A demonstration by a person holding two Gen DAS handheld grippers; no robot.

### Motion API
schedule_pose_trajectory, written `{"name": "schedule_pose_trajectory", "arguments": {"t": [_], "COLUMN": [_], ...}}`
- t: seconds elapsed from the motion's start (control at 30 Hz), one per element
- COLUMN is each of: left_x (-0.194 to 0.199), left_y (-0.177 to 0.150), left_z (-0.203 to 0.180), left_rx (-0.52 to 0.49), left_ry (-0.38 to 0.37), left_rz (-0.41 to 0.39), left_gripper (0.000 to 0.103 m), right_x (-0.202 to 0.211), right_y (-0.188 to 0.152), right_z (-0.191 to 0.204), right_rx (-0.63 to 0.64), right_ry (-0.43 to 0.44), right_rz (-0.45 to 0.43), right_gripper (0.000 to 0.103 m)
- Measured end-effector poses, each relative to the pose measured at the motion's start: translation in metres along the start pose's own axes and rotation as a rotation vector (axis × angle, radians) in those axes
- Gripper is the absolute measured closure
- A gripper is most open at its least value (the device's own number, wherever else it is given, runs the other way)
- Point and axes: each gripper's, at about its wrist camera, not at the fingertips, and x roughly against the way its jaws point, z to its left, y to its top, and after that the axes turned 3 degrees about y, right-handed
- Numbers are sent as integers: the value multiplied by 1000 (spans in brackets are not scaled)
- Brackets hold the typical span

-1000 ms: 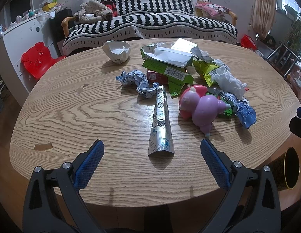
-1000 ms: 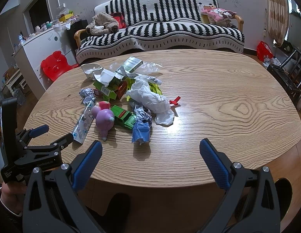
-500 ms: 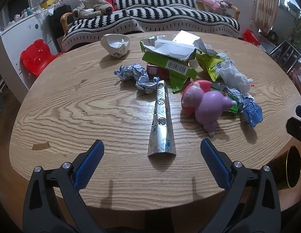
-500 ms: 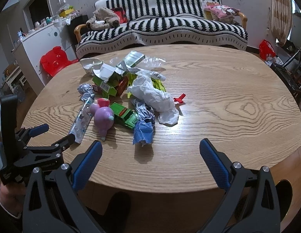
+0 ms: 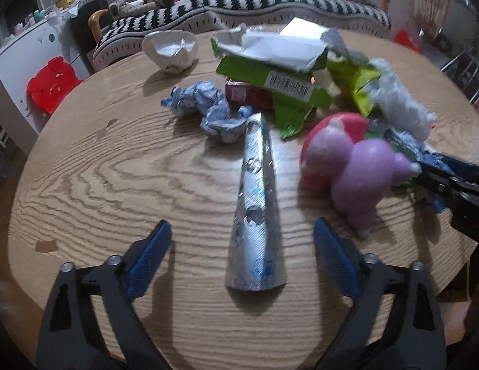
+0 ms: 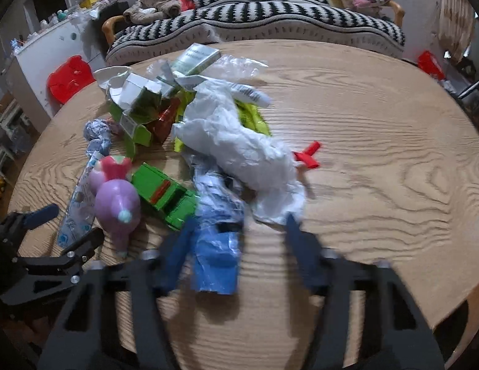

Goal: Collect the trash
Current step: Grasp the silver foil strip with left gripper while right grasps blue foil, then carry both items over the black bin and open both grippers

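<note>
Both grippers hang spread over the littered wooden counter (image 5: 85, 160), neither pinching anything.

Left gripper (image 5: 242, 240) has its jaws wide apart on either side of the near end of a long silver foil wrapper (image 5: 255, 203), which lies flat and points away toward a crumpled blue-white wrapper (image 5: 205, 108). Right gripper (image 6: 236, 234), also spread, sits low with a blue crumpled wrapper (image 6: 218, 249) between its blurred fingers; contact cannot be told. Just left of that wrapper lie a green carton (image 6: 165, 194) and a pink and purple toy (image 6: 116, 197). Beyond them rests a white crumpled bag (image 6: 239, 145), with a small red scrap (image 6: 309, 154) beside it and a torn green box (image 5: 270, 74) farther back.
</note>
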Motion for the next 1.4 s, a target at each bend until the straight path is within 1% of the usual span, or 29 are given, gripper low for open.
{"name": "schedule_pose_trajectory", "arguments": {"t": [0.03, 0.07, 0.1, 0.13, 0.2, 0.27, 0.33, 0.4, 0.47, 0.5, 0.6, 0.67, 0.7, 0.73, 0.77, 0.8, 0.87, 0.93, 0.97, 1.0, 1.03, 1.07, 1.1, 1.13, 1.2, 1.23, 1.27, 1.33, 1.4], "left_x": [1, 3, 4, 6, 8, 14, 21, 27, 35, 40, 58, 71, 77, 84, 87, 92, 104, 116, 122, 126, 130, 131, 132, 130, 125, 117, 96, 86, 64], "left_y": [0, -1, 0, -1, -2, -2, -2, -2, 0, 2, 9, 15, 18, 22, 23, 25, 24, 18, 15, 10, 3, -1, -11, -19, -36, -44, -45, -65, -78], "left_z": [0, 0, 1, 1, 3, 6, 9, 12, 11, 9, -15, -41, -63, -86, -101, -130, -176, -232, -254, -279, -308, -323, -353, -370, -408, -429, -443, -471, -502], "left_rx": [8, 5, 18, 23, 41, 48, 52, 44, 39, 35, -18, -65, -103, -133, -157, -207, -281, -368, -397, -426, -458, -475, -512, -535, -576, -604, -626, -658, -694], "left_ry": [-20, -30, -54, -69, -93, -103, -96, -77, -77, -90, -115, -155, -189, -237, -264, -314, -383, -478, -524, -578, -649, -675, -727, -767, -830, -846, -846, -854, -862], "left_rz": [-10, -16, -16, -10, -6, -18, -39, -59, -73, -82, -125, -155, -167, -176, -178, -177, -192, -198, -193, -177, -147, -134, -106, -72, -8, 33, 64, 119, 182], "left_gripper": [36, 44, 62, 76, 79, 79, 80, 80, 80, 80, 80, 80, 80, 80, 80, 80, 80, 79, 79, 79, 79, 79, 79, 79, 79, 79, 79, 79, 79], "right_x": [1, 5, 9, 14, 29, 43, 53, 64, 79, 90, 126, 155, 166, 179, 192, 206, 229, 246, 257, 263, 271, 274, 279, 281, 282, 280, 277, 274, 267], "right_y": [1, 1, 0, 1, 1, 2, 3, 3, 2, 0, -10, -22, -27, -34, -42, -53, -75, -98, -114, -126, -144, -154, -170, -184, -216, -228, -237, -260, -274], "right_z": [1, 1, 1, 2, 3, 4, 2, -2, -11, -16, -46, -77, -91, -107, -123, -144, -185, -219, -241, -258, -278, -289, -305, -320, -351, -363, -372, -388, -399], "right_rx": [4, 5, 0, -8, -16, -16, -21, -34, -50, -60, -104, -152, -174, -200, -224, -256, -339, -416, -475, -518, -574, -607, -658, -710, -830, -876, -914, -985, -1030], "right_ry": [3, 10, 28, 56, 113, 156, 179, 191, 193, 189, 157, 95, 69, 27, -22, -88, -194, -285, -332, -365, -409, -436, -473, -503, -528, -531, -526, -533, -520], "right_rz": [3, -5, -9, -17, -49, -79, -99, -116, -141, -154, -212, -254, -269, -284, -294, -304, -309, -306, -302, -299, -290, -281, -266, -251, -213, -194, -177, -152, -128], "right_gripper": [76, 76, 76, 76, 77, 77, 77, 77, 77, 77, 77, 77, 77, 77, 77, 77, 77, 77, 77, 77, 77, 77, 77, 77, 77, 77, 77, 77, 77]}}
